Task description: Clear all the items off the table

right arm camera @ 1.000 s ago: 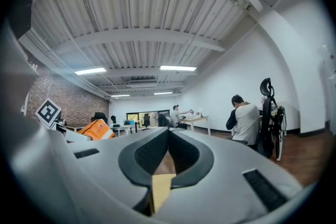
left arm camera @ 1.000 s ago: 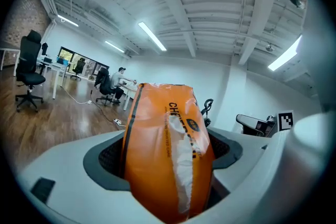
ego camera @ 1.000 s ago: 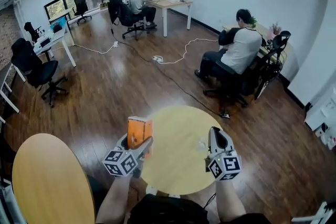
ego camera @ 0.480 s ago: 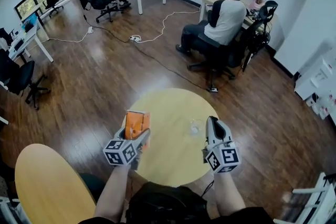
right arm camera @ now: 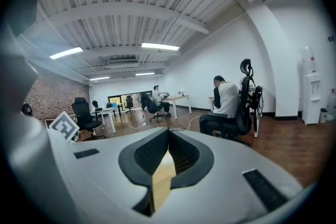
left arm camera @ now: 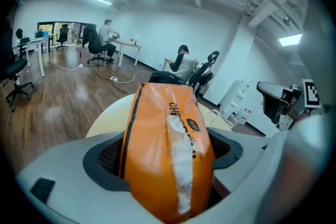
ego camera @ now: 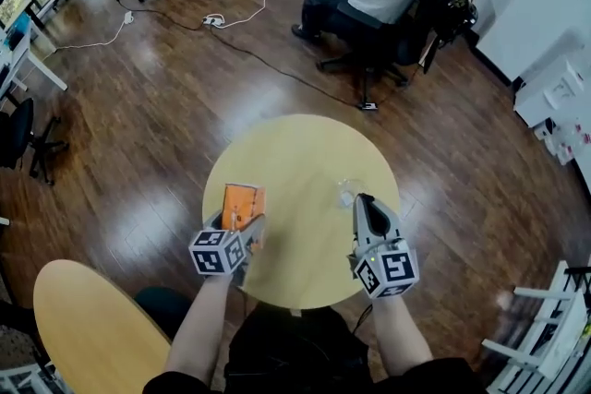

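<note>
Sitting clamped between left gripper (ego camera: 240, 232) jaws: orange bag (left arm camera: 164, 144).

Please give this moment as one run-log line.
left tongs: shut on orange packet | right tongs: shut, empty | round table: small clear item by right tongs

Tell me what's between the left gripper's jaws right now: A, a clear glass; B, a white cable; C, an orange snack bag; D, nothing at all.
C: the left gripper view shows the orange snack bag clamped between the jaws of the left gripper, and the head view shows the same bag sticking out ahead of that gripper.
</note>
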`<state>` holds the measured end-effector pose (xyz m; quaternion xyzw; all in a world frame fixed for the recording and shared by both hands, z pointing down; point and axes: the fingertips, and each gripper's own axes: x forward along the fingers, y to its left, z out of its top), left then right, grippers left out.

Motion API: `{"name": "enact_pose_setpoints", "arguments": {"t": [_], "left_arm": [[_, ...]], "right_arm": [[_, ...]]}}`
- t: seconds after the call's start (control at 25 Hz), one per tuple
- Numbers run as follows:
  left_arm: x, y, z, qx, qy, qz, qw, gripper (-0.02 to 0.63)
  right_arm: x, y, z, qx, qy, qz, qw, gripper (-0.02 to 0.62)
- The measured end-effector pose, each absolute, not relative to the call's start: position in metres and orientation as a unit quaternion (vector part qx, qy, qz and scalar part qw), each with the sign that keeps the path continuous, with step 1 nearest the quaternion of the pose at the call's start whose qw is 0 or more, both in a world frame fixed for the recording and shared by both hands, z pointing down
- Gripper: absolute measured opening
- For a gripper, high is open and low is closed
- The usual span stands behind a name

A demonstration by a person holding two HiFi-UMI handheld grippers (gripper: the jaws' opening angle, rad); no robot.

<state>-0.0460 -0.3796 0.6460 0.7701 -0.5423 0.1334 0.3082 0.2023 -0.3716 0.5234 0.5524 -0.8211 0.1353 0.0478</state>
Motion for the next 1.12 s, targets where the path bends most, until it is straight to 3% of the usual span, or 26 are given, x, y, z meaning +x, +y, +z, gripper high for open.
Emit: {"name": "enact_pose_setpoints", "arguments": {"t": [0.52,0.92,1.0,1.08,1.12], "left_arm": [[-0.029,-0.404,0.715,0.776,-0.507,0.212,0.311,0.422],[-0.023,-0.411,0.721,0.76,-0.517,0.252,0.302,0.431],[-0.022,-0.411,0.723,0.757,-0.519,0.257,0.303,0.449],[-0.022,-0.41,0.722,0.756,-0.519,0.262,0.3,0.526],[-0.022,-0.409,0.719,0.758,-0.517,0.264,0.298,0.529]], "right_arm": [[0.207,-0.362,0.575,0.594,-0.78,0.177,0.088,0.005],[0.212,-0.355,0.572,0.616,-0.76,0.182,0.095,0.005],[0.212,-0.354,0.575,0.616,-0.761,0.183,0.096,0.005],[0.213,-0.353,0.574,0.613,-0.763,0.182,0.096,0.005],[0.213,-0.352,0.573,0.611,-0.764,0.181,0.097,0.005]]}}
